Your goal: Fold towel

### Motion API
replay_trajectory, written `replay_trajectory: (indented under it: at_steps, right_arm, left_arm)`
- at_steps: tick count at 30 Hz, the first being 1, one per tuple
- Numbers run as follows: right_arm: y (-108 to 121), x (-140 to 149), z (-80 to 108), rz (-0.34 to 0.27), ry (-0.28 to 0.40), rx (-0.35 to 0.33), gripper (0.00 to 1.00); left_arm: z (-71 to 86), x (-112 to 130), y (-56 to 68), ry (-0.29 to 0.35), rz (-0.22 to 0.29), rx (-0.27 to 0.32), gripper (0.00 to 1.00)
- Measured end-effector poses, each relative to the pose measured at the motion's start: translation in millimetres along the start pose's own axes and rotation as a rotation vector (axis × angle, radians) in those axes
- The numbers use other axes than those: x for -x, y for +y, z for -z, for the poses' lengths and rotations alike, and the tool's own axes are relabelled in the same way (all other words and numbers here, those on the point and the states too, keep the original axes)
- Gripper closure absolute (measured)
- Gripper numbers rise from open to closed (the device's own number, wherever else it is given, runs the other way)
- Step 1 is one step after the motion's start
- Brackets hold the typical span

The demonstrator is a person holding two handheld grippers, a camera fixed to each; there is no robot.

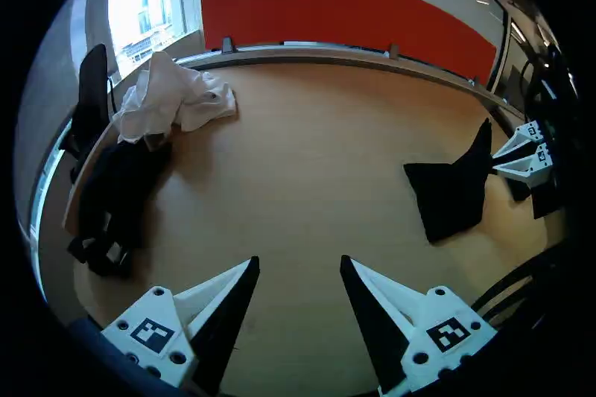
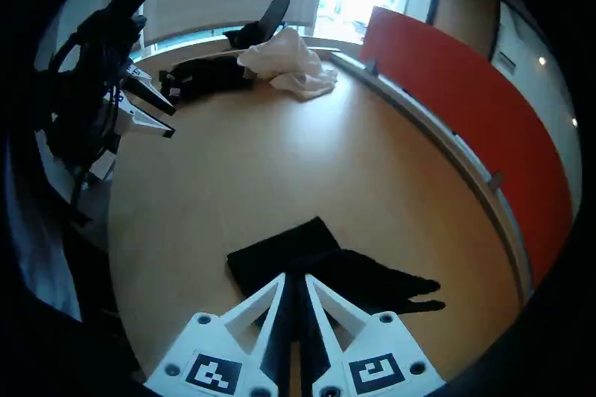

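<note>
On the counter (image 1: 313, 144), the black towel (image 2: 298, 252) lies mostly flat, right at the tip of the right tool (image 2: 294, 278). That tool's fingers are drawn narrow and pinch the towel's near edge, which the left gripper view shows pulled up into a peak. From that pinch the cloth spreads forward, with a thinner tail trailing off to the right in the right gripper view, so its long axis seems to run across that tool's line of sight. The left tool (image 1: 298, 259) is spread wide and holds nothing. It hangs over bare wood well apart from the towel, which lies ahead of it and far off to its right. The right hand is clearly the nearer one, and any second grip would likely need the left tool to swing that way. Farther off sit a crumpled white cloth (image 1: 175, 95) and a dark heap of clothing (image 1: 119, 188), at the counter's far corner.
</note>
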State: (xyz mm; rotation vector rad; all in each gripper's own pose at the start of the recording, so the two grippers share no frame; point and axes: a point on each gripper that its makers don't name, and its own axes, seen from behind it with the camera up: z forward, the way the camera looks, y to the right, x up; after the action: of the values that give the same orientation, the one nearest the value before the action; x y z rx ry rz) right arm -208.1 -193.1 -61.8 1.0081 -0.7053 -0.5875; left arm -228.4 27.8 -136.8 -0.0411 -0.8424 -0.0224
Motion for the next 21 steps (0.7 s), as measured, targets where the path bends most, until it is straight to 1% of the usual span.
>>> replay_trajectory:
  at_steps: [3, 7, 9, 13, 14, 16, 21]
  right_arm:
    - [-7.5, 1.3, -6.7, 0.008, -0.011, -0.023, 0.92]
    - [-13.6, 7.2, -14.1, 0.002, -0.031, -0.042, 0.92]
    - [-13.8, 11.7, -17.0, -0.008, -0.044, -0.042, 0.74]
    - [-9.0, 21.9, -20.4, -0.042, -0.068, -0.025, 0.3]
    - [-7.9, 23.9, -20.5, -0.049, -0.071, -0.021, 0.26]
    - [-5.4, 27.9, -19.9, -0.063, -0.075, -0.013, 0.24]
    - [-1.9, 37.3, -17.4, -0.094, -0.083, -0.002, 0.24]
  left_arm:
    - [2.1, 1.7, -4.5, 0.001, 0.008, -0.008, 0.2]
    - [4.2, 3.8, -9.9, 0.001, 0.019, -0.018, 0.2]
    - [4.8, 4.8, -11.8, 0.0, 0.023, -0.022, 0.2]
    - [5.3, 5.8, -13.6, 0.0, 0.026, -0.027, 0.2]
    - [5.3, 5.9, -13.9, -0.001, 0.026, -0.028, 0.2]
    - [5.3, 5.6, -13.6, -0.001, 0.025, -0.028, 0.2]
    - [4.8, 3.5, -11.4, 0.001, 0.021, -0.024, 0.2]
